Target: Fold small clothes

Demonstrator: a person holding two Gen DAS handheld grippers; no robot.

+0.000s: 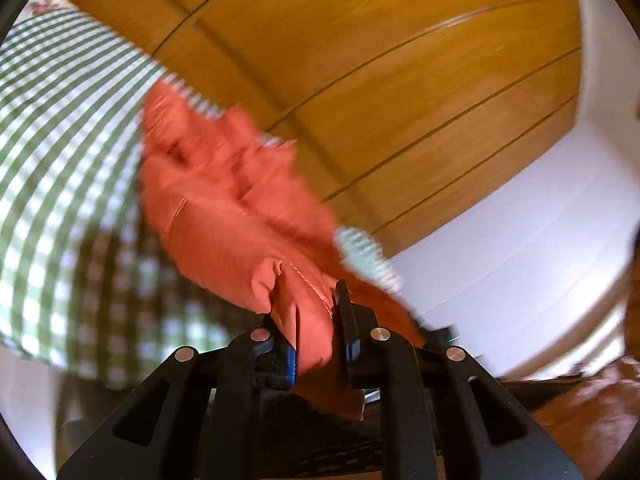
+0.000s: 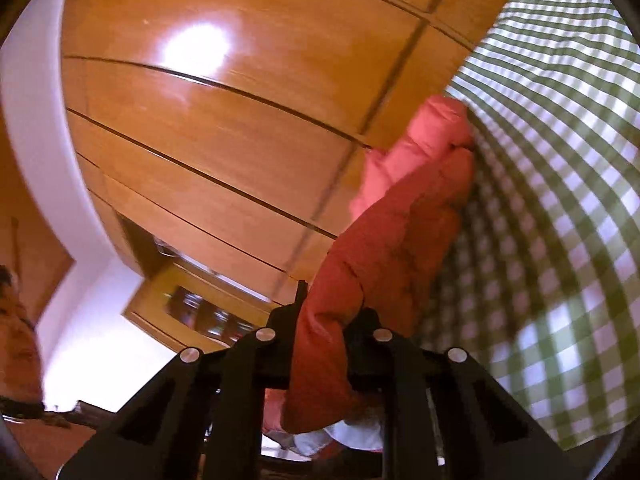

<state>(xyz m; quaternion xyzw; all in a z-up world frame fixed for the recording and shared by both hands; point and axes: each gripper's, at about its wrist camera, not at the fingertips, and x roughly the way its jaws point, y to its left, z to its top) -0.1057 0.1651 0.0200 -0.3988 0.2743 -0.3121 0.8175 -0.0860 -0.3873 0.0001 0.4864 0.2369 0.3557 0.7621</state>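
Note:
A small orange-red garment [image 1: 224, 216] hangs stretched in the air between both grippers. My left gripper [image 1: 316, 320] is shut on one edge of it, cloth bunched between the black fingers [image 1: 346, 320]. My right gripper [image 2: 324, 320] is shut on another edge of the same garment [image 2: 400, 232], which runs up and away from the jaws. Both views are tilted upward and blurred. A green-and-white checked cloth [image 1: 60, 152] lies behind the garment and also shows in the right wrist view [image 2: 560, 208].
Wooden cabinet doors [image 1: 360, 60] with dark seams fill the background, also in the right wrist view [image 2: 220, 120]. A white wall [image 1: 540, 240] is at the right. A glass-fronted wooden cabinet [image 2: 208, 312] is low in the right wrist view.

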